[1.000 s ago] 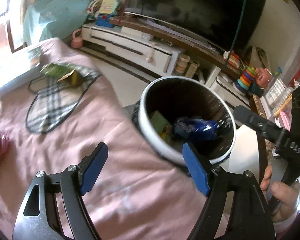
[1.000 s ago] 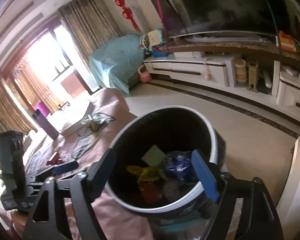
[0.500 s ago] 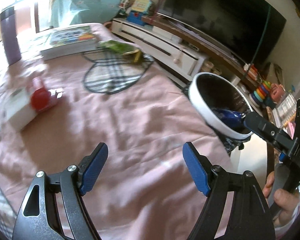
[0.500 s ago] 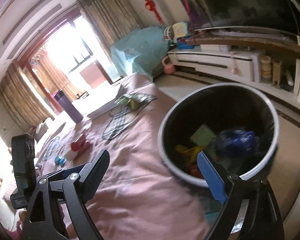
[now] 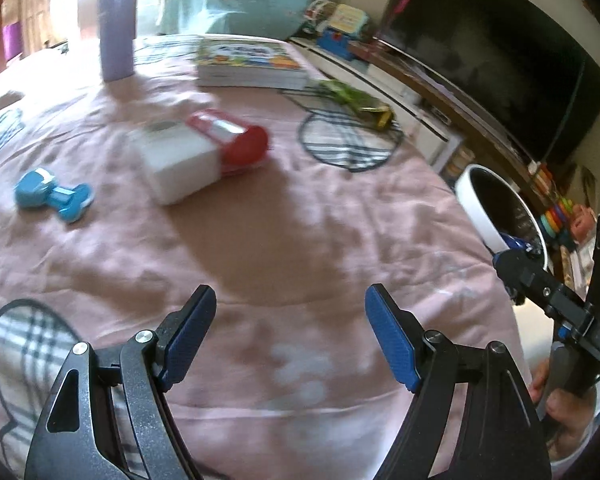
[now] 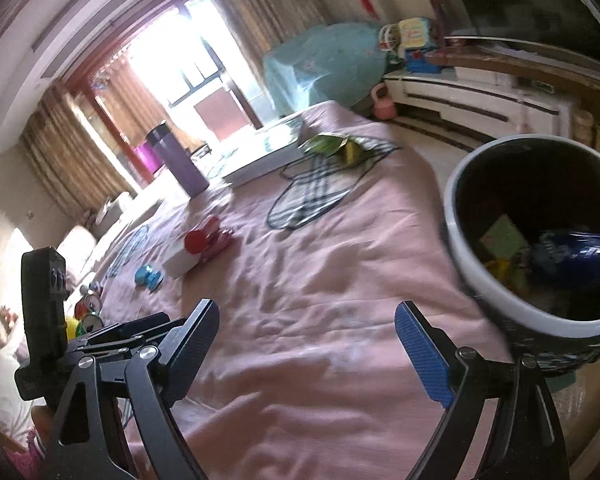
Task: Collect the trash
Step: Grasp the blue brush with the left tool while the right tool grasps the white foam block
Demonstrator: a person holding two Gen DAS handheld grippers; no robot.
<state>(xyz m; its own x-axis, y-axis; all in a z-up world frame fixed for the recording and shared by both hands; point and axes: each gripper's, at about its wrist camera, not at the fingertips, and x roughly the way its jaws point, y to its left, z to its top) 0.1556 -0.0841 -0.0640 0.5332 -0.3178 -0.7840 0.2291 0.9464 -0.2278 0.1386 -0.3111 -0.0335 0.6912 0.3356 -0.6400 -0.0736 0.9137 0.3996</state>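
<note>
left tongs (image 5: 290,336) released, blue pads wide apart, nothing between them, hovering above the pink bedspread (image 5: 284,240); right tongs (image 6: 306,344) likewise spread and carrying nothing, low over the same cloth; trash bin (image 6: 540,240) at the right edge of the bed, white rim, dark inside, with a blue wrapper (image 6: 576,256), a green card (image 6: 504,236) and yellow scraps in it; green-and-yellow wrapper (image 5: 356,100) far right on the bed, lying on a plaid patch beside a thick book (image 5: 252,64); white box (image 5: 176,164) with a red-capped container (image 5: 236,144) touching it, mid-bed, blurred; blue toy (image 5: 52,194) to their left; purple bottle (image 5: 116,20) upright at the far left.
</note>
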